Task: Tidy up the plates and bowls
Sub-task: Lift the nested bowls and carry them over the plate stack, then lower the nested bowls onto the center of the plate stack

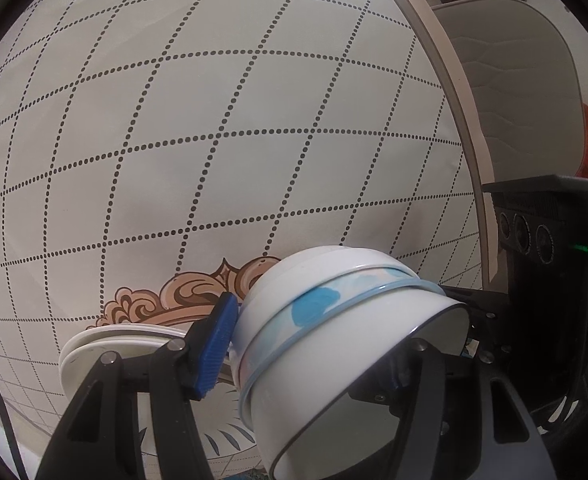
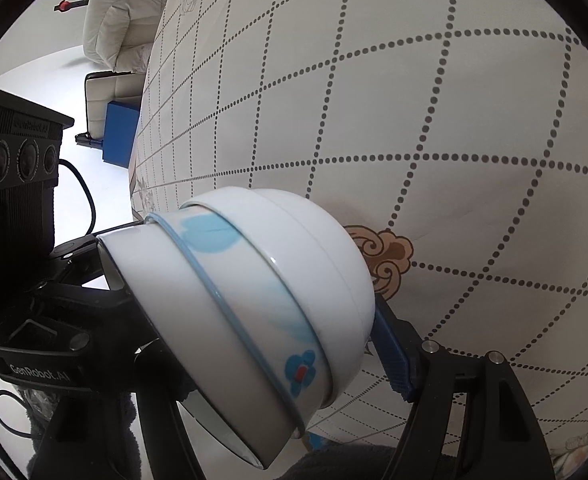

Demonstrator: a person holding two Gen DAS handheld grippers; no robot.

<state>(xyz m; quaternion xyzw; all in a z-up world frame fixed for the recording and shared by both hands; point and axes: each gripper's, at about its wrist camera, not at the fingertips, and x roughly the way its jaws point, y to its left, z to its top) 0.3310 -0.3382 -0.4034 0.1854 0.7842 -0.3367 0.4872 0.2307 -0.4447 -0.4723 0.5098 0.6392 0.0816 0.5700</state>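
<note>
From the left wrist, the left gripper [image 1: 314, 344] clamps a nested stack of bowls [image 1: 334, 340] tipped on its side, mouth toward the camera. One blue pad [image 1: 218, 346] presses the stack's outer wall on the left, and the other finger reaches inside the mouth. The bowls are white, and one has blue flowers and a light-blue rim. The stack hangs near the camera above the tablecloth [image 1: 214, 120], cream with a dotted grid. A pile of plates [image 1: 114, 346] lies low on the left, behind the finger. The right gripper's body [image 1: 550, 224] shows at the right edge.

From the right wrist, the right gripper [image 2: 254, 340] grips the same stack [image 2: 262, 280]: a blue pad [image 2: 392, 354] rests against the base side on the right, with the other finger inside the rim. The left gripper's body [image 2: 18, 168] is at far left, with a pale armchair [image 2: 122, 20] beyond the table.
</note>
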